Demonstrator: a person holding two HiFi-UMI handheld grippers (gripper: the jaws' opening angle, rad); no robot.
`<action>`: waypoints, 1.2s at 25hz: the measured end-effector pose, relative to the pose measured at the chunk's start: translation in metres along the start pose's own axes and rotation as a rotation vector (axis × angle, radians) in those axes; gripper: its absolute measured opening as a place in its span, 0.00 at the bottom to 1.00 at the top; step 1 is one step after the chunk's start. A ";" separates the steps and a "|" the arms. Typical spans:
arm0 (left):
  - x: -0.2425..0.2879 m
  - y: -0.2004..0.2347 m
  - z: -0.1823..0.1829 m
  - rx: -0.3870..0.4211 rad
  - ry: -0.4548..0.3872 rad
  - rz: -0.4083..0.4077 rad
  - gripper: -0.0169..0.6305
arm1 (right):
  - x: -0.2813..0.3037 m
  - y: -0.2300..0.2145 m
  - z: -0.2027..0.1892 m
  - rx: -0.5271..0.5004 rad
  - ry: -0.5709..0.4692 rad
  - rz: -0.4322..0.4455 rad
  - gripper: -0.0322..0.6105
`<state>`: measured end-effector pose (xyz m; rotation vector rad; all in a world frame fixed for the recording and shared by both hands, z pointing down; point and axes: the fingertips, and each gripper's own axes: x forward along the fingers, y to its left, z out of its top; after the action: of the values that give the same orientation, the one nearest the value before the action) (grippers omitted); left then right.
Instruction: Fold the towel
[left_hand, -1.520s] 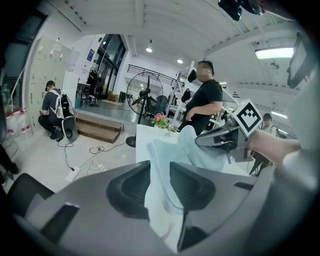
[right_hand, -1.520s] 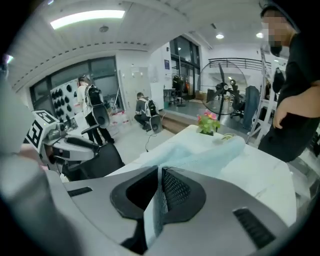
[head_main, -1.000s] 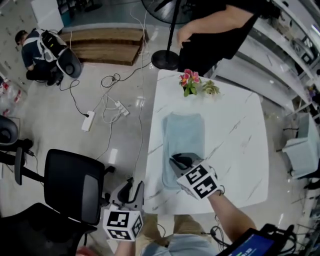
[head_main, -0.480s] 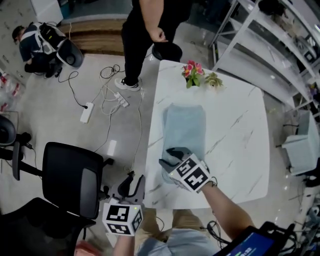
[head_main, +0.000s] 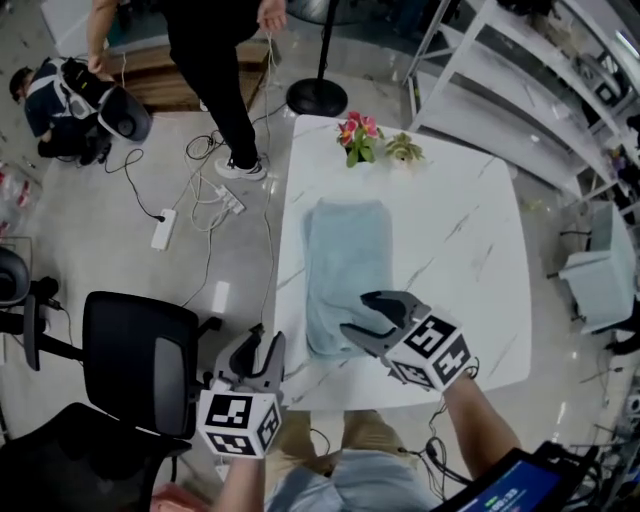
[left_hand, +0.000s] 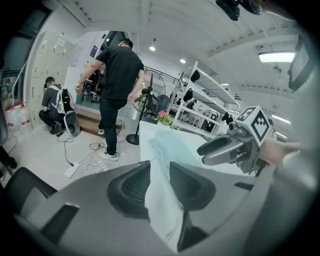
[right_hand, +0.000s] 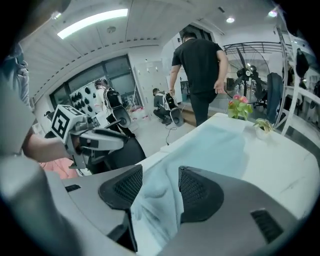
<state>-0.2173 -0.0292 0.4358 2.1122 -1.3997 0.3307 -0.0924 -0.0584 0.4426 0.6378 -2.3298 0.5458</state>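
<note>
A glossy pale floor (head_main: 120, 270) fills the left of the head view, with cables (head_main: 215, 205) and a power strip (head_main: 162, 229) strewn across it. A black chair (head_main: 140, 365) stands at lower left and a white marble table (head_main: 470, 250) at centre. White shelving (head_main: 510, 120) runs along the upper right. A fan base (head_main: 317, 97) sits at top centre, beside a wooden platform (head_main: 165, 80) at upper left. In the right gripper view a strip light (right_hand: 92, 21) glows on the white ceiling (right_hand: 150, 30).

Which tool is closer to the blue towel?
Right. The right tool hangs over the near end of the towel, its jaws have just been opening, gripping nothing; the left tool sits beyond the table's left edge.
</note>
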 end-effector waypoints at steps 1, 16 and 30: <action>0.001 -0.002 0.000 0.003 0.003 -0.003 0.22 | -0.001 0.003 -0.008 0.014 0.005 0.008 0.43; -0.002 -0.015 -0.013 0.026 0.028 -0.018 0.22 | -0.006 0.035 -0.030 -0.068 -0.014 -0.039 0.35; -0.020 -0.007 -0.010 0.018 -0.003 0.005 0.22 | 0.013 0.076 -0.010 -0.228 -0.066 -0.063 0.12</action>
<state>-0.2185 -0.0066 0.4317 2.1247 -1.4083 0.3434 -0.1389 0.0034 0.4427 0.6262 -2.3792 0.2291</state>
